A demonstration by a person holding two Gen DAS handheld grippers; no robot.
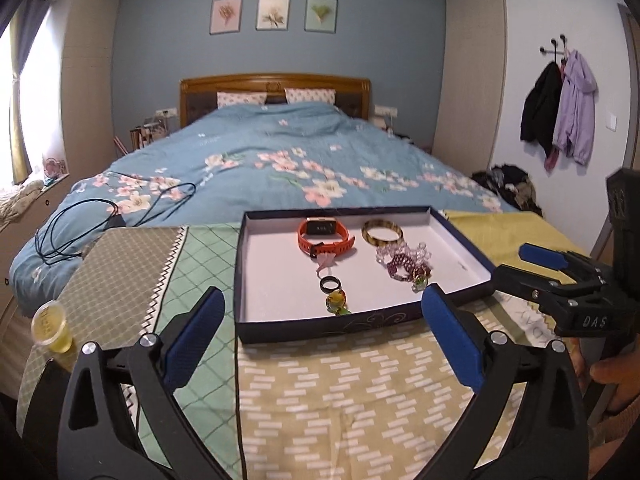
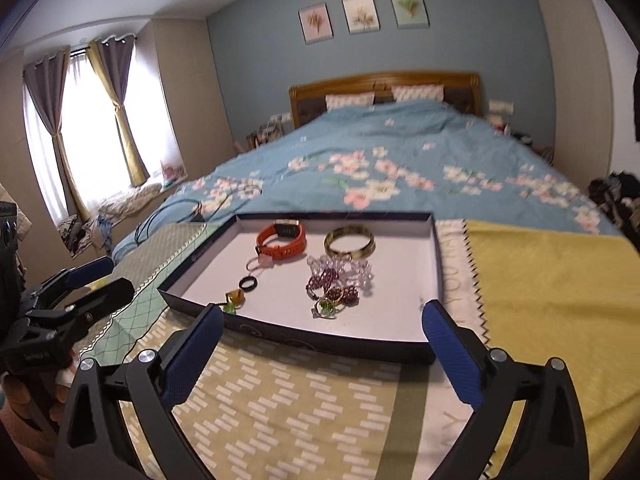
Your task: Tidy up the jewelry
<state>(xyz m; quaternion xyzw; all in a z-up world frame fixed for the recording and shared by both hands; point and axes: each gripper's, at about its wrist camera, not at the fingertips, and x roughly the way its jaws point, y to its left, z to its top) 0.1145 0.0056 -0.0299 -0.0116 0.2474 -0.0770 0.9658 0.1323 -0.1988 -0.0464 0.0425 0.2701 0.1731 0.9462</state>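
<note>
A shallow dark-rimmed tray [image 1: 312, 322] with a white floor lies on patterned cloths at the foot of the bed. In it are an orange watch [image 1: 326, 240], a gold bangle [image 1: 382, 233], purple and clear beaded bracelets [image 1: 404, 262], a black ring [image 1: 330, 283] and an amber pendant [image 1: 336, 303]. My left gripper [image 1: 324, 294] hovers open in front of the tray's near rim, empty. My right gripper [image 2: 323, 310] is open and empty too, before the same tray [image 2: 320, 342]. Each gripper shows in the other's view: the right gripper [image 1: 512, 261] and the left gripper [image 2: 118, 274].
A small cup of yellow liquid [image 1: 52, 326] stands at the left edge of the cloths. Black cables [image 1: 80, 220] trail over the blue floral duvet [image 1: 280, 148] behind the tray. A yellow cloth [image 2: 552, 280] covers the right side. Jackets [image 1: 560, 112] hang on the right wall.
</note>
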